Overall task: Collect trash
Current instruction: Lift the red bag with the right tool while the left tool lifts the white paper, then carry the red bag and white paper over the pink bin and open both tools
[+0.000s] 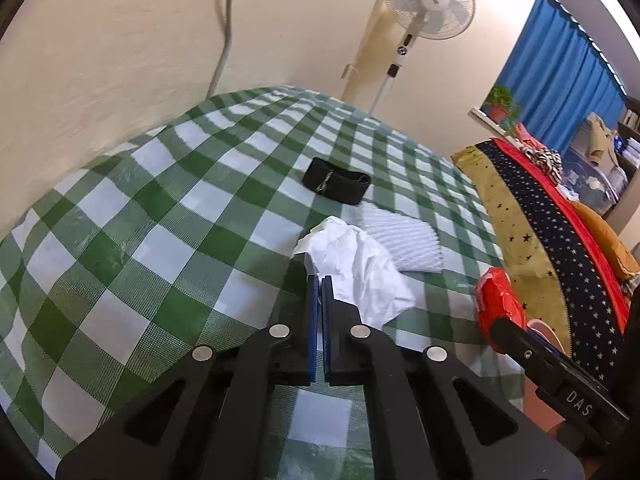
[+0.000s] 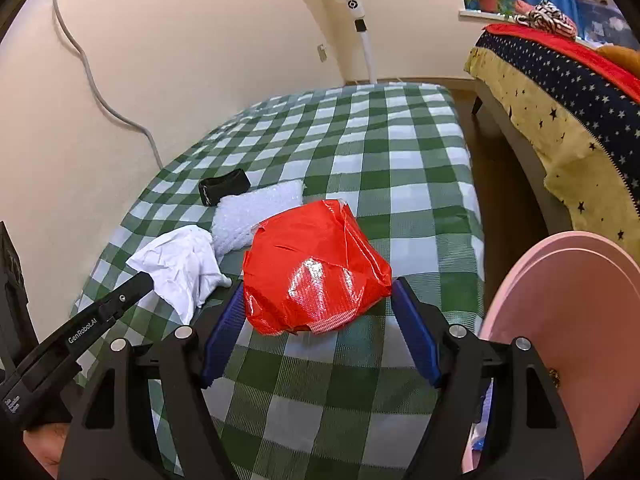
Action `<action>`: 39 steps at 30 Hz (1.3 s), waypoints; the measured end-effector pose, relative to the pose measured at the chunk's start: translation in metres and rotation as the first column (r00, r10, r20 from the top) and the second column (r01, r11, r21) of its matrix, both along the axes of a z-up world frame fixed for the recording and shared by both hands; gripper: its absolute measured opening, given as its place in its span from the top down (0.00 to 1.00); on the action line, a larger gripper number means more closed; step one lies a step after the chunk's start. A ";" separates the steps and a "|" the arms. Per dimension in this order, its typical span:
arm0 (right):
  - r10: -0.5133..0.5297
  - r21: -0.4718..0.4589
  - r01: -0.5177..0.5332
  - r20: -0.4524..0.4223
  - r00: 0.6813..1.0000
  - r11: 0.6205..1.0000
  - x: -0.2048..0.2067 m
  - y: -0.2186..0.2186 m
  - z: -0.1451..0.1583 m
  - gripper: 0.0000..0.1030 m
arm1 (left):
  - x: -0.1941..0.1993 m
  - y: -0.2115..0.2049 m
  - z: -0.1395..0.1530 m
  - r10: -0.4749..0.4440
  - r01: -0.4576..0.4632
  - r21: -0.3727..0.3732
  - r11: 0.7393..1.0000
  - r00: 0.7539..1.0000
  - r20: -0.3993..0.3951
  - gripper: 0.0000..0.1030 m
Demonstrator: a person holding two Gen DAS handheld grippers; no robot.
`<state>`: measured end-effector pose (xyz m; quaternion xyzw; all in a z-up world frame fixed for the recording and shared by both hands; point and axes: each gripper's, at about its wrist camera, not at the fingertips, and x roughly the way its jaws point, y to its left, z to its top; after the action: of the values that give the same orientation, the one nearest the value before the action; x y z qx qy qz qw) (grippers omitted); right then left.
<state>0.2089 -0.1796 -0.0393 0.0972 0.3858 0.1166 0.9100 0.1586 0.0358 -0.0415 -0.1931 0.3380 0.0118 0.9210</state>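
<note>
On the green-and-white checked tablecloth [image 2: 420, 152] the trash lies in a loose row, and each hand has one piece straight ahead of it. The left gripper [image 1: 320, 280] has its blue pads drawn together on the near edge of the crumpled white paper sheet [image 1: 356, 264], which spreads away from the tips toward the far right; whether the pinch holds more than a thin fold I cannot tell. The right gripper [image 2: 316, 308] stands with its jaws wide apart, one pad on either side of the crumpled red plastic bag [image 2: 316, 264], just beside its flanks but not pressing (the bag's broad side runs across the gap, so it fills most of it). A pink plastic bin [image 2: 568, 320] sits at the right hand's outer side, nearer the right gripper than the left. Beyond both lie a white bubble-wrap pad [image 2: 256, 208] and a black fabric band [image 2: 224, 186].
</note>
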 end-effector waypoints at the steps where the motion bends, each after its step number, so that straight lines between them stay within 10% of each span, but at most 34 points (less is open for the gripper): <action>1: -0.002 -0.002 0.002 0.007 1.000 1.000 -0.003 -0.001 0.002 0.30 | -0.001 -0.001 0.002 -0.005 0.005 0.005 1.000 1.000 0.005 0.99; 39: -0.069 -0.021 0.072 0.131 0.989 0.997 -0.099 -0.051 0.105 0.30 | -0.086 -0.047 0.083 -0.232 0.211 0.133 0.968 0.957 0.173 1.00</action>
<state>0.1094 -0.2302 0.0659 0.0913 0.3232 0.0854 0.9380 0.0727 -0.0109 0.0412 -0.1017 0.2684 -0.0905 0.9536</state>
